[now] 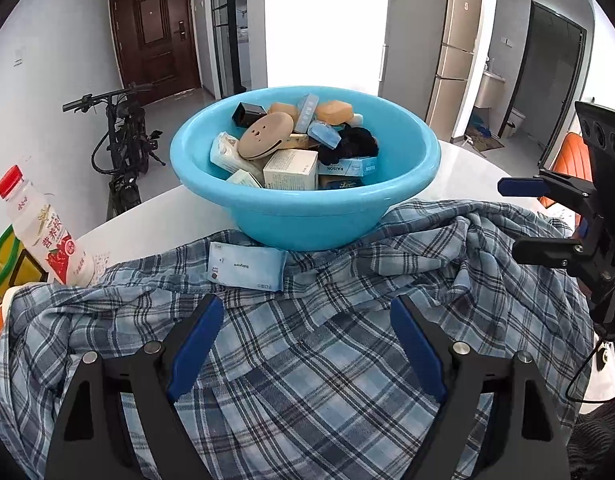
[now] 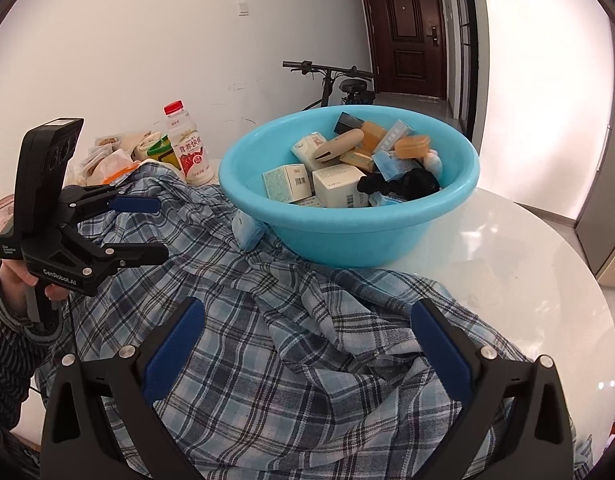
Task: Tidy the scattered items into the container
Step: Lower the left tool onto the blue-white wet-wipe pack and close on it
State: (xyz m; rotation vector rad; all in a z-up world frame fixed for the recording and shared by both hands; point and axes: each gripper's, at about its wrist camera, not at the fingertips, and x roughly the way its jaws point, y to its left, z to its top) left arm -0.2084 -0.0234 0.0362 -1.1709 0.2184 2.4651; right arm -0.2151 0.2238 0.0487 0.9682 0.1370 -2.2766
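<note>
A light blue basin (image 1: 307, 216) (image 2: 347, 240) stands on a plaid cloth (image 1: 327, 360) (image 2: 287, 360) and holds several boxes, soaps and a black fuzzy item. A pale blue tissue packet (image 1: 247, 270) (image 2: 249, 232) lies on the cloth against the basin's near-left side. My left gripper (image 1: 307, 300) (image 2: 162, 229) hovers open over the cloth just short of the packet, with nothing between its blue pads. My right gripper (image 2: 307, 303) (image 1: 507, 216) is open too, above the cloth to the right, empty.
A red-capped drink bottle (image 1: 39, 228) (image 2: 187, 148) and snack bags (image 2: 107, 156) stand at the table's left. The white round table (image 2: 507, 264) shows bare to the right of the basin. A bicycle (image 1: 123, 140) leans by the wall beyond the table edge.
</note>
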